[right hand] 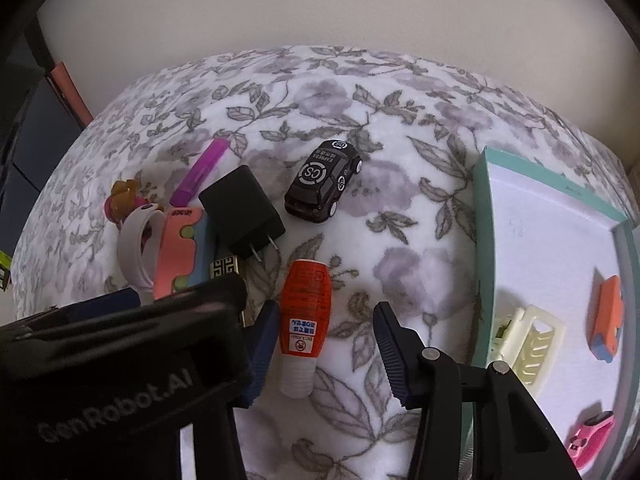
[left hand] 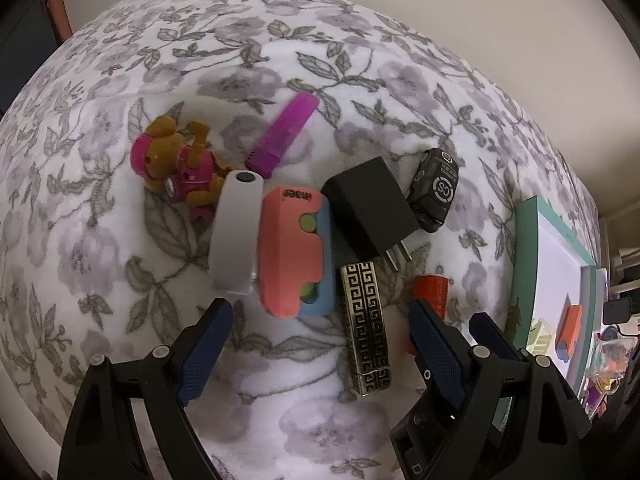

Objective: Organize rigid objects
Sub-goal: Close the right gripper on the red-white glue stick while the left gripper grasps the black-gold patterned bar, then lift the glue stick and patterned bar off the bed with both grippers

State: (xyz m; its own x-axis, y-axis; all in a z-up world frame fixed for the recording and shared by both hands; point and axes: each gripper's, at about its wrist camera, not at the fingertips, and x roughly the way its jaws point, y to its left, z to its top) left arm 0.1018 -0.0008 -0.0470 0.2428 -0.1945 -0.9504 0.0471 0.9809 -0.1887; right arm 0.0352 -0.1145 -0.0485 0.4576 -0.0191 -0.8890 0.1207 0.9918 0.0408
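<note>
Beside the blanket's (right hand: 400,184) right edge, our tray (right hand: 482,200) already holds a clip (right hand: 528,344), an orange eraser (right hand: 606,316) and a pink car (right hand: 592,436). Most pieces are left mid-blanket. Our right gripper (right hand: 326,344) gapes around the glue (right hand: 306,316), unclamped; our left gripper (left hand: 320,344) hangs wide, empty, over the case (left hand: 366,324).

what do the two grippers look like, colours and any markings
Both the left gripper and right gripper have black plastic linkage frames with silver rivets and dark blue ribbed finger pads. The left one's black body, seen from the right wrist, carries grey "GenRobot.AI" lettering.
</note>
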